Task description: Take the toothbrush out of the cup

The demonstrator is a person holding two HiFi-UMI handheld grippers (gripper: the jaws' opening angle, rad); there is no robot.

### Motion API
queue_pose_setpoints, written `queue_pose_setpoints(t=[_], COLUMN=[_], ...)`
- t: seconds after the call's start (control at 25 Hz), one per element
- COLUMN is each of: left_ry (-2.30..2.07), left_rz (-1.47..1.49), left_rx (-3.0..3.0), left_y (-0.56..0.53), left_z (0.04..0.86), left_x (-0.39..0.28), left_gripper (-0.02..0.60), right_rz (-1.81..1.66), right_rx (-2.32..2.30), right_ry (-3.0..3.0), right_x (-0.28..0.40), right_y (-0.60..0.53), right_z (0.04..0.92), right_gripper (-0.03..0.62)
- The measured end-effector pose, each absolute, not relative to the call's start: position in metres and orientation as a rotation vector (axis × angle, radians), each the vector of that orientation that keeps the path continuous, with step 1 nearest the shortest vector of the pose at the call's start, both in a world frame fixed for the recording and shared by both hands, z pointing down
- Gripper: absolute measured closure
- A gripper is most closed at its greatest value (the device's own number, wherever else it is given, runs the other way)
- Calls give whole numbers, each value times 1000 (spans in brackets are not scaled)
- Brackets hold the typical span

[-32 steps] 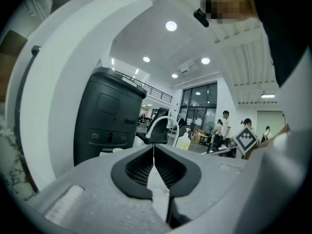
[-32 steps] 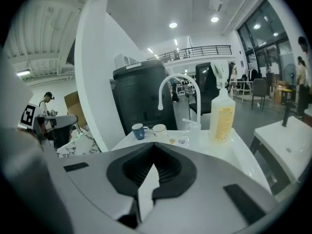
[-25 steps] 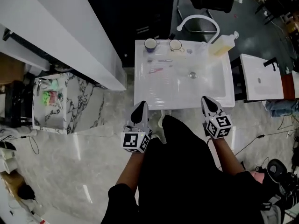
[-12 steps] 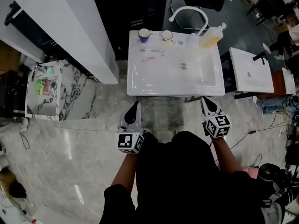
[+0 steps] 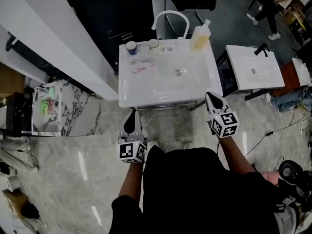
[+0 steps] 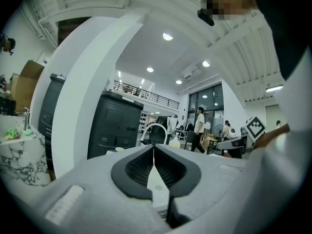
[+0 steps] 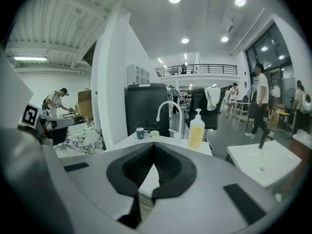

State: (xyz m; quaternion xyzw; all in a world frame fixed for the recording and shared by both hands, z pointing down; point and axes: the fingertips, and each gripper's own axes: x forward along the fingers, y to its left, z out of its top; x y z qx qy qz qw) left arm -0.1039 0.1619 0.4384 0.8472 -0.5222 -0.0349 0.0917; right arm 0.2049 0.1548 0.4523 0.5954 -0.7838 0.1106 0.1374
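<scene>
A white sink (image 5: 209,89) stands ahead of me. On its back left ledge sit a blue cup (image 5: 130,47) and a white cup (image 5: 153,44), both too small to show any contents. Two toothbrushes lie flat beside the basin, a pale one (image 5: 142,61) and a pink one (image 5: 141,70). My left gripper (image 5: 132,112) and right gripper (image 5: 209,96) hang over the floor in front of the sink, both shut and empty. The right gripper view shows the blue cup (image 7: 140,132) and white cup (image 7: 154,133) beyond the shut right gripper (image 7: 154,148). The left gripper (image 6: 154,149) points toward the sink.
A curved white faucet (image 5: 170,17) and a yellow soap bottle (image 5: 200,37) stand at the sink's back. A second white basin (image 5: 253,68) is to the right, and a marble-pattern box (image 5: 48,108) to the left. Cables lie on the floor at right. People walk in the background.
The person has stepped back from the sink. It now lies farther off and higher in the head view, and both grippers have drawn off its front edge, staying shut.
</scene>
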Motion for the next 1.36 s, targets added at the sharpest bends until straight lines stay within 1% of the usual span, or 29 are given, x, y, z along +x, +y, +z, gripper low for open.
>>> queue_pose_setpoints(t=[0.24,0.68,0.92,1.36], left_ry=[-1604,-1626,-1608,-1652], left_rz=[-70,-55,-83,-8], left_rx=[2551,2557,2537,2577], left_y=[157,163,172,199], left_z=[420,409,405,400], left_x=[-60,17,48,89], left_gripper=[560,558,558,558], right_rz=[300,256,264,256], right_rx=[1757,1806,1797,1779], right_ry=[-2291,-2321,-2345,-2373], right_x=[259,334,358,389], right_y=[172,192,203,222], right_z=[440,423,424,423], right_gripper=[595,595,595,595])
